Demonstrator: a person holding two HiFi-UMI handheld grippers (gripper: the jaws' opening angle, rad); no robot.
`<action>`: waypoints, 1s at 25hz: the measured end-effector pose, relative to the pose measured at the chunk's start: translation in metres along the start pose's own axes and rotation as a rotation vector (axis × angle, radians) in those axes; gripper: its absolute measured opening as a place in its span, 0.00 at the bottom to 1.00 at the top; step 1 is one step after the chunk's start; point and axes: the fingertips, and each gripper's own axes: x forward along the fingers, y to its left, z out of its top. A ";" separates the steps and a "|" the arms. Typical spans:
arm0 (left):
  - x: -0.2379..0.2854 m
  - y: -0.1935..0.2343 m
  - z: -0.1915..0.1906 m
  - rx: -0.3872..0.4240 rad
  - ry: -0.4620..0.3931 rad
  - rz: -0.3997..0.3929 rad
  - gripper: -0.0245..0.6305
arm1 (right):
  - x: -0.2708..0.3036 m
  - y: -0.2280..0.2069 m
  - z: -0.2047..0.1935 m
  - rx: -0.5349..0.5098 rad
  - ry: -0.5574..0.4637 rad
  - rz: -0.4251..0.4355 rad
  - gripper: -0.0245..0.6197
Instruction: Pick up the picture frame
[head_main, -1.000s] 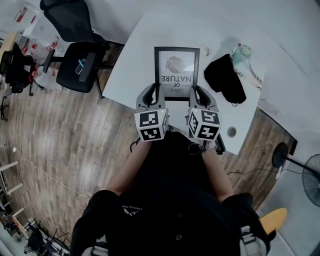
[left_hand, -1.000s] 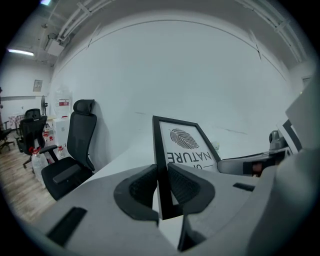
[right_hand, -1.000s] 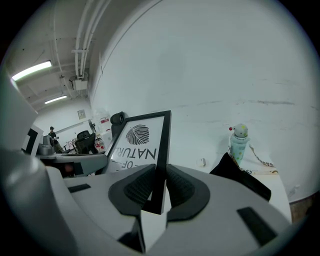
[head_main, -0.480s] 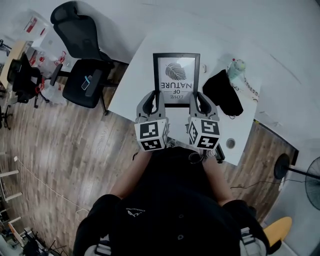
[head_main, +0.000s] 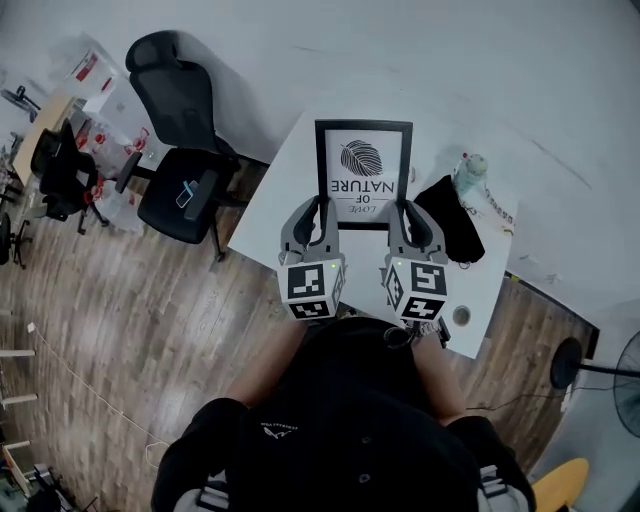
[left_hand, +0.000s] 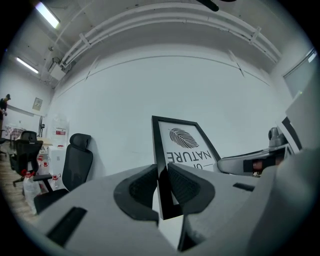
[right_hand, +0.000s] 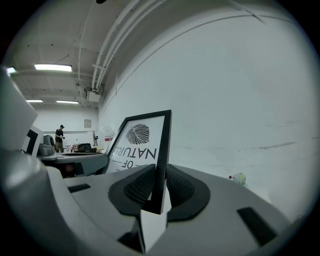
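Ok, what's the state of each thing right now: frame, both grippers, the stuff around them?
picture frame: held up by its two near corners, print towards the head camera.
left gripper: shut on the frame's left edge.
right gripper: shut on the frame's right edge.
black cloth: crumpled on the table, untouched.
office chair: nobody in it.

I count one picture frame (head_main: 363, 175), two grippers at its near corners, left gripper (head_main: 319, 205), right gripper (head_main: 405, 207), one table (head_main: 288, 195) beneath it, two office chairs (head_main: 185, 192) left of it.

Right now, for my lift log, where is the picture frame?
Head view centre: the picture frame is held over the white table, left edge clamped in the left tool, right edge in the right tool.
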 end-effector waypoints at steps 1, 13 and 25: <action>-0.001 -0.001 0.005 0.005 -0.009 -0.004 0.15 | -0.002 0.000 0.006 -0.010 -0.013 0.000 0.14; -0.021 0.005 0.076 0.028 -0.184 -0.008 0.15 | -0.021 0.020 0.073 -0.048 -0.185 0.012 0.14; -0.046 0.019 0.086 0.058 -0.273 0.001 0.15 | -0.031 0.043 0.077 -0.051 -0.247 0.031 0.14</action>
